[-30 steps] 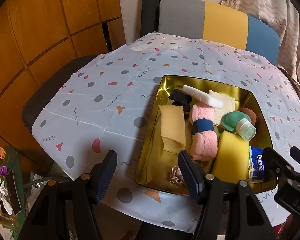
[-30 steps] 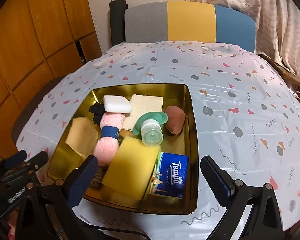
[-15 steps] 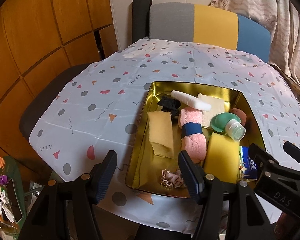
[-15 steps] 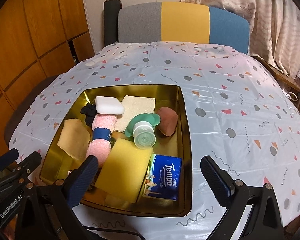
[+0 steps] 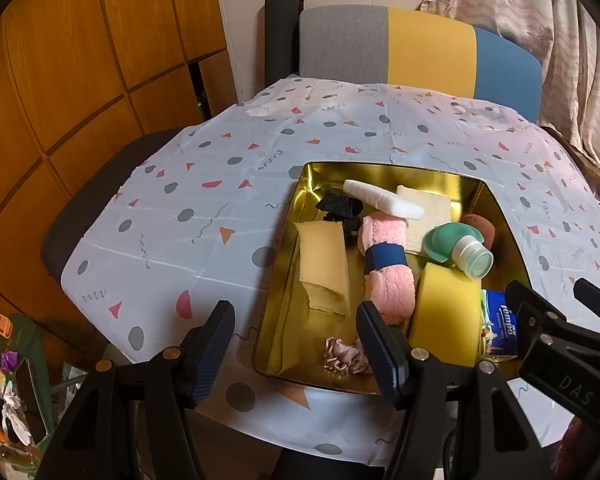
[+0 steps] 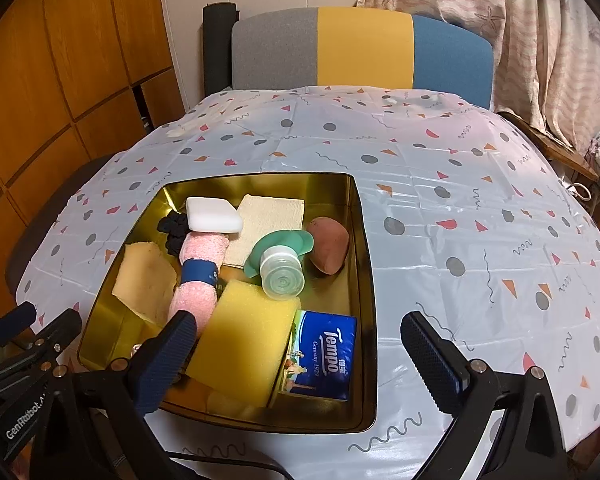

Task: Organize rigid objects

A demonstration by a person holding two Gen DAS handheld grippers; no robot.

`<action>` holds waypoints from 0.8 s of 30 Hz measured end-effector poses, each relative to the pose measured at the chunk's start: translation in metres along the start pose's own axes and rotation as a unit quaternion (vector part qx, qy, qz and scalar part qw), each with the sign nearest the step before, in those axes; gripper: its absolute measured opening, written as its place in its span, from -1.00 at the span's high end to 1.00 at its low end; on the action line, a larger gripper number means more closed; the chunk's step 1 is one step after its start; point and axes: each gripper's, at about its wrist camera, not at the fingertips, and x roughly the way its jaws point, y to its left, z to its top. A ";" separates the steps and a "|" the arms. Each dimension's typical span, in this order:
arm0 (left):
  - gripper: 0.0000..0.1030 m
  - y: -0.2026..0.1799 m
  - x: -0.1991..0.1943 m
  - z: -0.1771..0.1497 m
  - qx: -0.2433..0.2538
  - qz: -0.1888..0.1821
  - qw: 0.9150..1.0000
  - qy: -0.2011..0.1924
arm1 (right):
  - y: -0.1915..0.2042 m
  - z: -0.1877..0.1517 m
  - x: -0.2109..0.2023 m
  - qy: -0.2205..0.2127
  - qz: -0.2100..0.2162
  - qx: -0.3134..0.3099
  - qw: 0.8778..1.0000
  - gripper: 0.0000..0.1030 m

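Observation:
A gold metal tray (image 6: 366, 240) (image 5: 296, 200) sits on the patterned table. In it lie a yellow sponge (image 6: 244, 336), a blue Tempo tissue pack (image 6: 324, 356), a green bottle with a clear cap (image 6: 280, 264), a brown egg-shaped sponge (image 6: 328, 246), a white block (image 6: 212, 214), a pink rolled towel with a blue band (image 6: 200, 276), a tan cloth (image 6: 144, 276), a black scrunchie (image 5: 340, 206) and a pink scrunchie (image 5: 344, 356). My left gripper (image 5: 296, 344) is open over the tray's near left rim. My right gripper (image 6: 300, 352) is open over the tissue pack. Both are empty.
A grey, yellow and blue chair (image 6: 360, 48) stands behind the table. Wooden cabinets (image 5: 80, 60) line the left side. A curtain (image 6: 540, 40) hangs at the right. Clutter (image 5: 8, 392) lies on the floor at the lower left.
Both grippers have drawn back and up from the tray, so more of the table shows. Nothing in the tray has moved.

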 end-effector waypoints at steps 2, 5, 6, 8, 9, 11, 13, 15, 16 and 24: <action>-0.25 0.001 0.000 -0.001 -0.003 0.000 1.000 0.002 | 0.000 0.000 0.000 0.001 0.001 0.001 1.000 -1.00; -0.25 0.003 0.002 -0.001 -0.009 -0.005 1.000 0.007 | -0.001 0.000 0.000 0.001 0.001 0.003 1.000 -1.00; -0.24 0.004 0.002 -0.002 -0.010 -0.005 1.000 0.009 | -0.001 0.000 0.001 0.001 0.001 0.003 1.000 -1.00; -0.25 0.004 0.003 -0.002 -0.011 -0.006 1.000 0.011 | -0.001 -0.001 0.001 0.002 0.000 0.003 1.000 -1.00; -0.25 0.005 0.004 -0.002 -0.011 -0.005 1.000 0.012 | -0.001 -0.001 0.001 0.002 0.001 0.003 1.000 -1.00; -0.25 0.005 0.005 -0.002 -0.010 -0.004 1.000 0.012 | -0.001 -0.001 0.002 0.003 0.001 0.003 1.000 -1.00; -0.25 0.004 0.004 -0.003 -0.009 -0.004 1.000 0.012 | -0.001 -0.001 0.002 0.003 0.001 0.003 1.000 -1.00; -0.25 0.003 0.004 -0.003 -0.008 -0.003 1.000 0.012 | -0.001 -0.001 0.002 0.003 0.000 0.003 1.000 -1.00; -0.25 0.003 0.004 -0.003 -0.007 -0.004 1.000 0.012 | -0.002 -0.001 0.002 0.002 0.001 0.003 1.000 -1.00; -0.24 0.003 0.005 -0.003 -0.007 -0.004 1.000 0.014 | -0.003 -0.002 0.004 0.005 -0.001 0.006 1.000 -1.00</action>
